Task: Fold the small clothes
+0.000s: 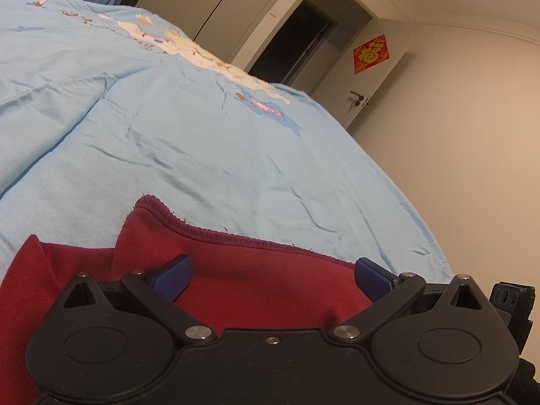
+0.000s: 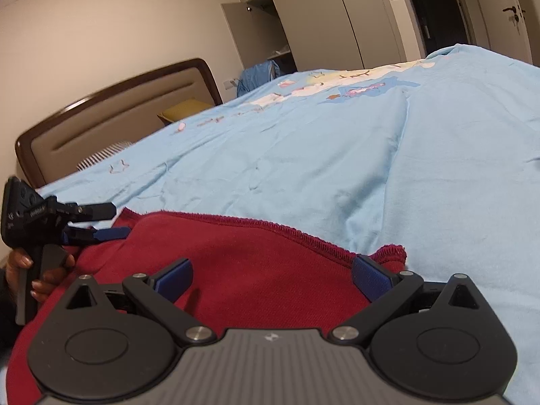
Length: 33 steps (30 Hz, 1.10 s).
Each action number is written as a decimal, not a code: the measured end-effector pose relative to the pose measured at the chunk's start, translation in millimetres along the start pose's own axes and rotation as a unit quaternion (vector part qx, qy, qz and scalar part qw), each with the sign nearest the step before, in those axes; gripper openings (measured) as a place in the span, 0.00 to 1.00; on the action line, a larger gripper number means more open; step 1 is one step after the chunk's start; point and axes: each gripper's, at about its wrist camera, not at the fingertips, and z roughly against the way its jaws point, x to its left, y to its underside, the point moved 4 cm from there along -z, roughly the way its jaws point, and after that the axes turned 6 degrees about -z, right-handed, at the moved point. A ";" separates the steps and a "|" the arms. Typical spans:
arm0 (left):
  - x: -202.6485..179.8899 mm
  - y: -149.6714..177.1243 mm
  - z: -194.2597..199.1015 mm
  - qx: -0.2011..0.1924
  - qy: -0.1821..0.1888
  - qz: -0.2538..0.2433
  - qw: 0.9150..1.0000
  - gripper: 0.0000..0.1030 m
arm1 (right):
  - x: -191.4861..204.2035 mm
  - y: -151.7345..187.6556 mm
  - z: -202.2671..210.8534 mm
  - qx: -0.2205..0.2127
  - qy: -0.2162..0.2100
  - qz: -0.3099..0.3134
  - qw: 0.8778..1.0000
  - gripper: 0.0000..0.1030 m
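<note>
I see a red garment (image 2: pixel 236 263) lying on the bed (image 1: pixel 209 155), at the near edge of its light blue cover with cartoon prints. My left gripper (image 1: pixel 270 276) hangs over the red cloth with both blue pads wide apart and nothing between them. My right gripper (image 2: pixel 271 275) is also spread open above the same cloth, its right pad (image 2: pixel 371 278) near the garment's frayed corner. In the right view a hand (image 2: pixel 30 270) holds the left tool at the garment's left end. Behind the bed stand a brown headboard (image 2: pixel 111 118), pale wardrobes (image 2: pixel 324 17), a dark doorway (image 1: pixel 297 40) and a door (image 1: pixel 371 67) with a red paper sign (image 1: pixel 370 53).
</note>
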 end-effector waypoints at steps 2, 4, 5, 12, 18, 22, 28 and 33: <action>-4.9 -5.9 6.6 0.009 -0.018 0.010 1.000 0.99 | 10.8 -1.3 4.8 0.009 0.031 0.023 0.999 0.99; -12.5 -8.8 23.0 -0.001 -0.033 0.021 0.999 0.99 | 25.7 0.0 18.4 0.004 0.058 0.049 0.997 1.00; -16.8 -8.5 33.1 -0.011 -0.036 0.024 0.999 0.99 | 33.3 2.0 28.1 -0.003 0.062 0.056 0.997 1.00; -55.7 19.9 98.1 -0.051 -0.036 -0.016 0.998 0.99 | 89.0 34.7 101.5 -0.069 0.061 0.079 0.993 1.00; -55.4 66.5 113.7 -0.037 -0.051 -0.025 0.998 0.99 | 105.5 85.9 110.2 -0.073 0.109 0.097 0.987 1.00; -53.1 83.9 119.7 -0.056 -0.071 -0.049 0.995 0.99 | 94.1 114.8 107.4 -0.075 0.150 0.077 0.983 1.00; -64.0 108.9 115.7 -0.080 -0.115 -0.128 0.982 0.99 | 88.3 127.7 110.9 -0.114 0.154 0.044 0.981 1.00; -68.8 115.4 115.0 -0.087 -0.134 -0.158 0.974 0.99 | 88.1 132.8 109.5 -0.136 0.156 0.044 0.977 1.00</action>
